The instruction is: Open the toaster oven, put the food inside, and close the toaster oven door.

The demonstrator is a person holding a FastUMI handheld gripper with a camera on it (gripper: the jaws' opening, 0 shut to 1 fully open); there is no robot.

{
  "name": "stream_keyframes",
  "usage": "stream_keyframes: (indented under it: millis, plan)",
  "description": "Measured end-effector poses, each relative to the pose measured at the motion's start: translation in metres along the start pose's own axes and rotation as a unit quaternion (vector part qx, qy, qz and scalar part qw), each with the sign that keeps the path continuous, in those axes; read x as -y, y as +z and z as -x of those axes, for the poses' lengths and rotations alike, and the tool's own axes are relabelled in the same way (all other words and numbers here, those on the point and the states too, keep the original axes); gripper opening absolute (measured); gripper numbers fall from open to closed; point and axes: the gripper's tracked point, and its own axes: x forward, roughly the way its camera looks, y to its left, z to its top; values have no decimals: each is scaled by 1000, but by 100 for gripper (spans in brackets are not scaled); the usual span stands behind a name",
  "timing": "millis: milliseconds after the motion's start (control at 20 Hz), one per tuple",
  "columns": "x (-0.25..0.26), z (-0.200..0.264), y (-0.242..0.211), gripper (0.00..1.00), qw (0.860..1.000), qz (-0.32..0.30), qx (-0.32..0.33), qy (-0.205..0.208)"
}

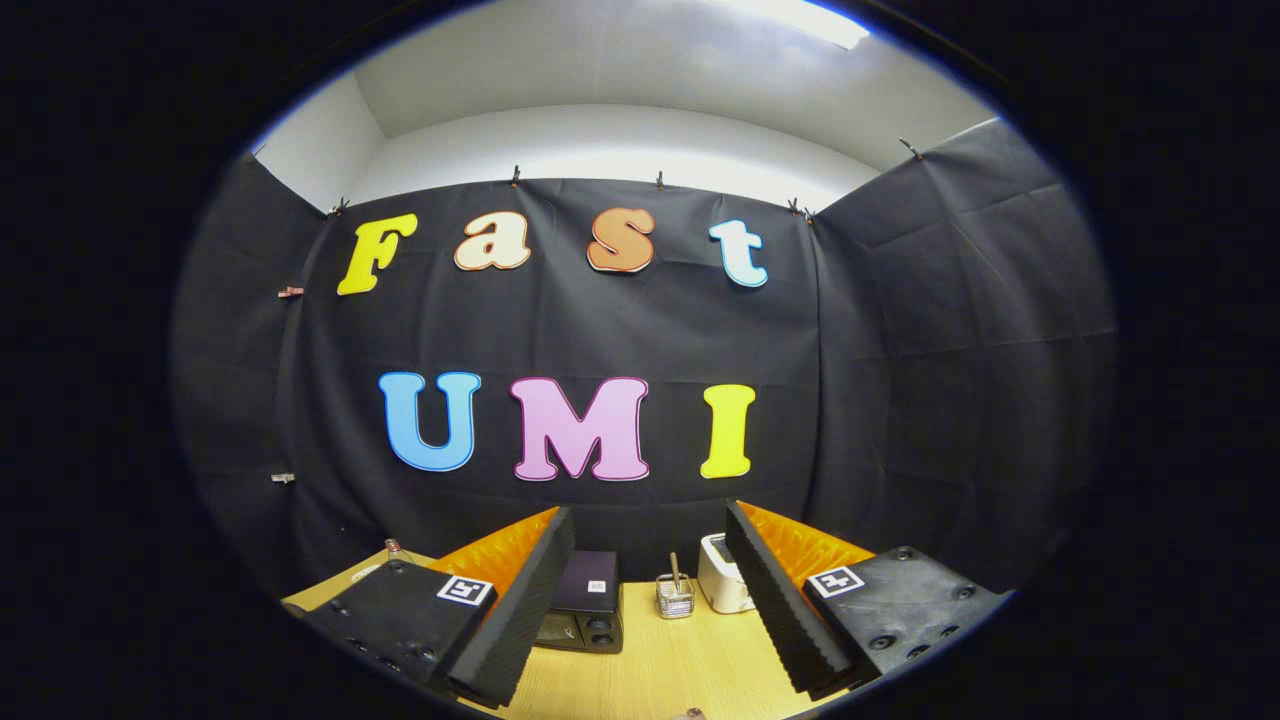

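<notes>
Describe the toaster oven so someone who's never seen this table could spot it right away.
Start at the wooden table against the black cloth wall. The open tongs frame three things at its far edge. The toaster oven is the dark box nearest the left finger, with round knobs on its front; the glass jar and white appliance to its right are paler.

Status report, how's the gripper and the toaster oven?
Gripper open, holding nothing. Toaster oven beyond the fingers on the table, door looks shut. Small jar and white appliance beside it, path clear.

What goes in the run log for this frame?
phase: approach | fingers: open, empty | toaster oven: beyond fingers, on table | door: cannot tell
</notes>
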Motion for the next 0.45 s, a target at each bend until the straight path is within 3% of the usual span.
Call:
stream_keyframes:
  millis: [450]
  plan:
    - [5,3,0,98,1000,-10,-1,-9]
